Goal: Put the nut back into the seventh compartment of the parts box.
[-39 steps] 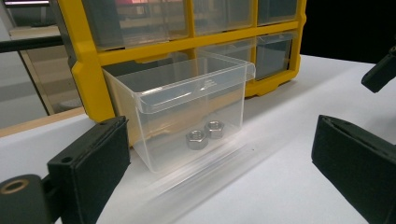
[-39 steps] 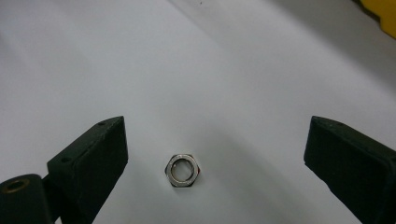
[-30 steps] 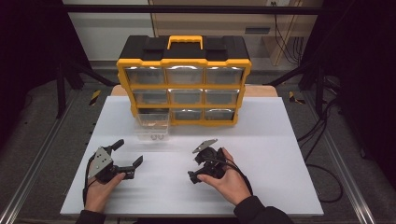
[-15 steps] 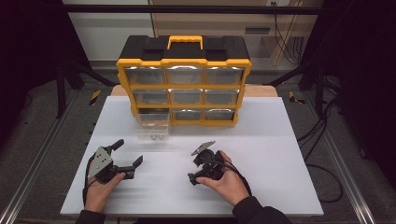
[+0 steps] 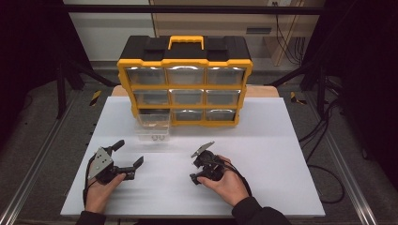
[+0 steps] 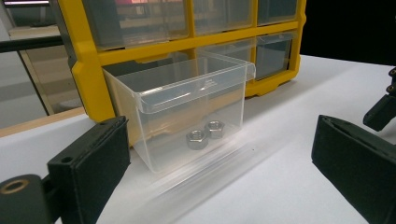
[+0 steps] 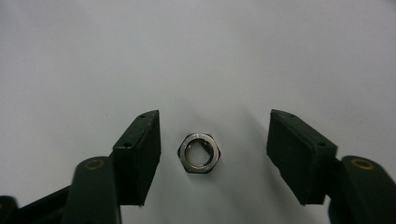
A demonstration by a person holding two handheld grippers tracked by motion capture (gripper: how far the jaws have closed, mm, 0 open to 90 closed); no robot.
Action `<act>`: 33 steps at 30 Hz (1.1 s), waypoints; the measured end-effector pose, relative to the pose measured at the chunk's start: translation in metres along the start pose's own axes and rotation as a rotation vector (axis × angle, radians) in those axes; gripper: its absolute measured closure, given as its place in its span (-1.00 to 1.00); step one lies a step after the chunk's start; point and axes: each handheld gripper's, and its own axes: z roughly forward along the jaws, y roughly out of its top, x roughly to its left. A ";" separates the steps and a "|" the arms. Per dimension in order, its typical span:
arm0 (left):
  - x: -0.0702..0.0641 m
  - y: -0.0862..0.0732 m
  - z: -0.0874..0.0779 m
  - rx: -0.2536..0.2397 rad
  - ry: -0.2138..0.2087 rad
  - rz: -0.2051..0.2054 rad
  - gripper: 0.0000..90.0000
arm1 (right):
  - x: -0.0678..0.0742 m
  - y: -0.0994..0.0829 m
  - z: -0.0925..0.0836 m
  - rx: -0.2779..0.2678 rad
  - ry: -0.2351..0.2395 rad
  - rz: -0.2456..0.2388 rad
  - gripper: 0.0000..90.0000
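Note:
A steel hex nut lies flat on the white board between the jaws of my right gripper. The jaws have just been closing, but gaps remain on both sides and the pads do not touch the nut. In the high view the right gripper points left at the board's front middle. My left gripper rests at the front left, open and holding nothing. The left gripper faces a clear plastic drawer that stands pulled out on the board and holds two hex nuts.
A yellow and black organizer cabinet with clear drawers stands at the back of the white board. The pulled-out drawer sits in front of its lower left slot. Cables trail off to the right of the table.
The right gripper's jaws have come closer together. Both hands stay where they were.

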 end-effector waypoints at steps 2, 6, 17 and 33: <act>0.000 0.000 0.000 0.001 -0.001 0.002 -0.91 | 0.001 -0.001 0.000 -0.003 0.012 0.007 -0.11; 0.000 0.000 0.000 0.001 -0.002 0.002 -0.91 | 0.001 -0.003 -0.001 0.009 0.010 -0.004 0.01; 0.000 0.000 0.001 0.003 -0.003 0.004 -0.91 | 0.002 -0.004 0.001 0.032 0.031 -0.025 0.20; 0.000 0.000 0.001 0.004 -0.004 0.004 -0.91 | 0.003 -0.004 0.002 0.045 0.052 -0.021 0.48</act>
